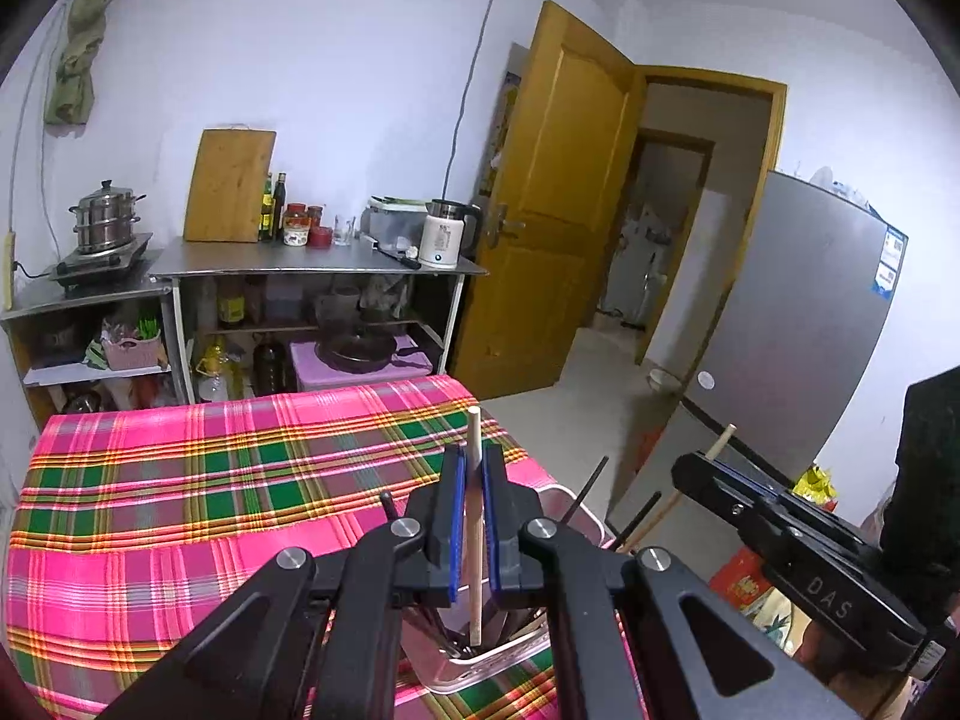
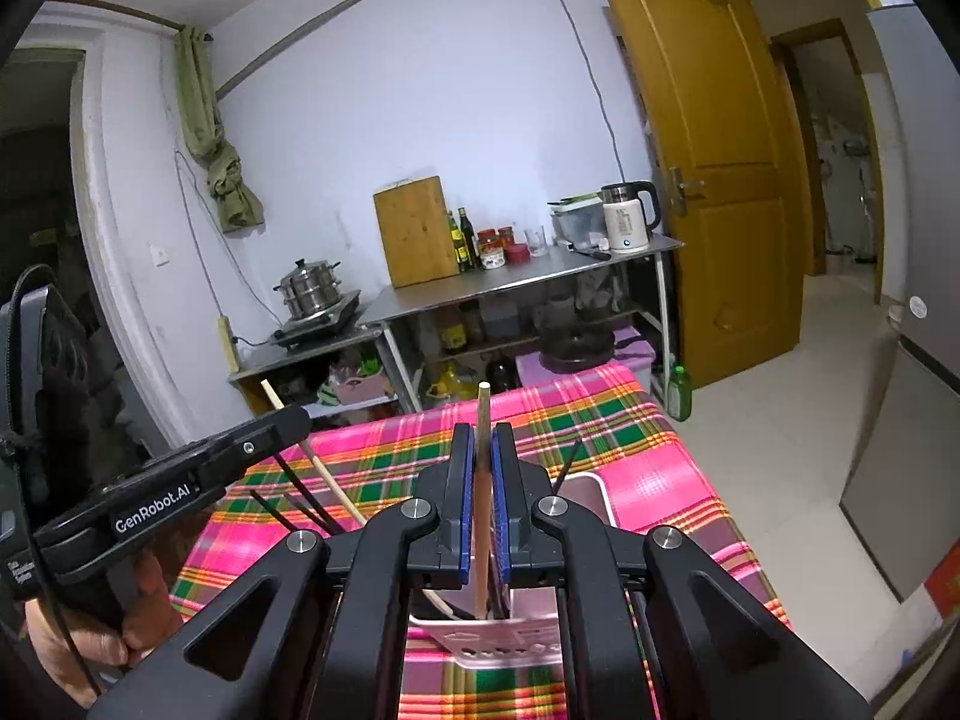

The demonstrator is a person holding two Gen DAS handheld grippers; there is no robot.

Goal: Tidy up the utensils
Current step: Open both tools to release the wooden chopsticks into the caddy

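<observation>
My left gripper [image 1: 474,468] is shut on a light wooden chopstick [image 1: 475,516] that stands upright, its lower end inside a pale pink utensil holder [image 1: 480,663] on the plaid tablecloth. My right gripper [image 2: 480,450] is shut on another wooden chopstick [image 2: 482,480], also upright over the pink holder [image 2: 510,639]. Several dark chopsticks [image 2: 300,486] stick out of the holder. Each gripper shows in the other's view, the right one [image 1: 798,546] beside the left, the left one [image 2: 180,480] beside the right.
The pink and green plaid table [image 1: 180,480] ends just right of the holder. Behind it stand steel shelves [image 1: 312,264] with a kettle, jars, a cutting board and a pot. A wooden door [image 1: 558,198] and a grey fridge [image 1: 804,324] are to the right.
</observation>
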